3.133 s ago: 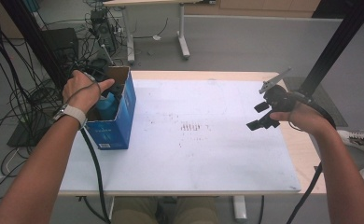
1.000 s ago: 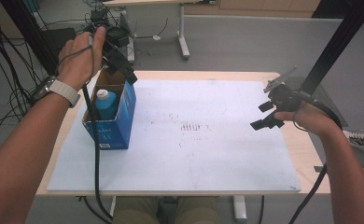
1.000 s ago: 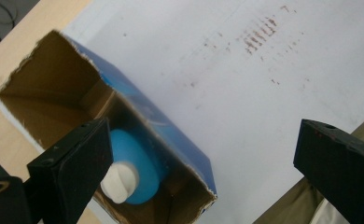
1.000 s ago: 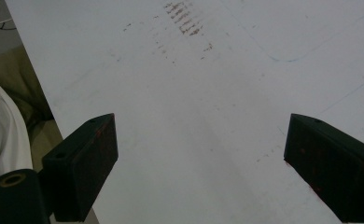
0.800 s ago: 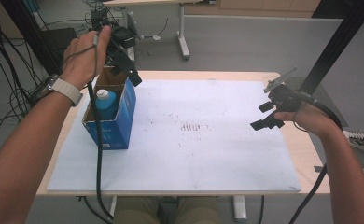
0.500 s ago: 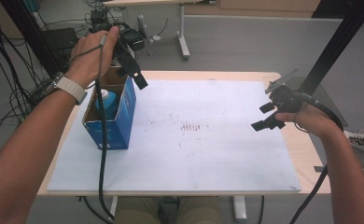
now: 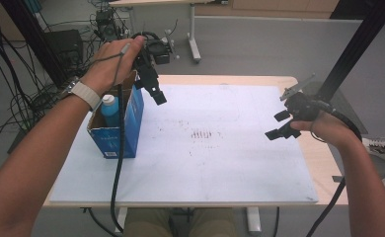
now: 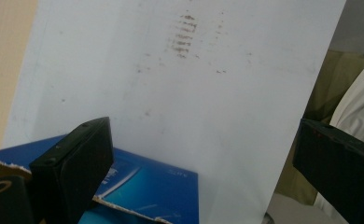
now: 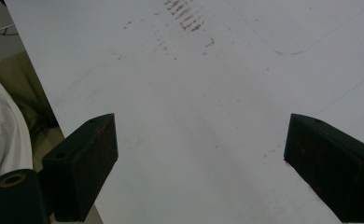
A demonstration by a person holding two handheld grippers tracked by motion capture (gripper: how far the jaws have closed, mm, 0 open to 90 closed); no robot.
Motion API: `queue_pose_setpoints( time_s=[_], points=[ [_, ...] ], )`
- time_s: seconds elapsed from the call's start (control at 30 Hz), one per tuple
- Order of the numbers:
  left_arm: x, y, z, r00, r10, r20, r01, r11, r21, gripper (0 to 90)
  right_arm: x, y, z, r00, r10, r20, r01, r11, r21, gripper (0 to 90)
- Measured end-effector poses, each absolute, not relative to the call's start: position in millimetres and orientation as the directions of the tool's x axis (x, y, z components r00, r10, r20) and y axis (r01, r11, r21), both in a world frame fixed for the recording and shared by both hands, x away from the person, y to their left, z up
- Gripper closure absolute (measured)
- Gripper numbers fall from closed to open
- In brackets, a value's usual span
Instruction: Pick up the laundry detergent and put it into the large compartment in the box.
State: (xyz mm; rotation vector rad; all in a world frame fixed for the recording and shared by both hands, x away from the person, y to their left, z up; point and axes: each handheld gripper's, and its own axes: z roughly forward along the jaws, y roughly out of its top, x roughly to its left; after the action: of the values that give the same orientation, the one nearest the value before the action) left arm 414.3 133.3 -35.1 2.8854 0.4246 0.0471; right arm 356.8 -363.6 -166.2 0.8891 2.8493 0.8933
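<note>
An open blue cardboard box (image 7: 124, 129) stands at the left of the white sheet (image 7: 215, 163). Inside it a blue bottle with a white cap (image 7: 109, 104) stands upright. My left gripper (image 7: 150, 89) hangs in the air just above the box's far right corner, open and empty. In the left gripper view its jaws (image 8: 203, 135) stand wide apart over the box's torn top edge (image 8: 147, 186) and the sheet. Above the sheet's right edge my right gripper (image 7: 278, 125) is held open with nothing in it; its own view (image 9: 199, 130) looks down on bare sheet (image 9: 208, 70).
Brown smudges (image 7: 200, 133) mark the middle of the sheet. The wooden table edge (image 7: 328, 168) shows at right. Cables and equipment (image 7: 42, 54) crowd the floor at left, and a black post (image 7: 358, 44) rises at the far right.
My left gripper has lifted out of the box, empty, and moved right to above its far corner. The bottle stays in the box. My right gripper has barely shifted.
</note>
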Motion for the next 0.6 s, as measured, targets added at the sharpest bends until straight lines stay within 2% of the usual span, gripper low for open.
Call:
queue_pose_setpoints(
  time_s=[0.4, 0.6],
  points=[
    [412.5, 106.3, -52.4, 0.992, 0.126, -0.015, 0.126, -0.969, 0.213, 5.7, 352.8, -366.8, -168.8, -0.829, 0.54, 0.144, 0.523, 0.659, 0.541, 9.7],
    [410.8, 93.3, -58.8, 0.996, 0.086, -0.018, 0.088, -0.977, 0.193, 5.7, 351.5, -367.8, -169.7, -0.829, 0.541, 0.142, 0.522, 0.657, 0.544, 9.7]
  ],
)
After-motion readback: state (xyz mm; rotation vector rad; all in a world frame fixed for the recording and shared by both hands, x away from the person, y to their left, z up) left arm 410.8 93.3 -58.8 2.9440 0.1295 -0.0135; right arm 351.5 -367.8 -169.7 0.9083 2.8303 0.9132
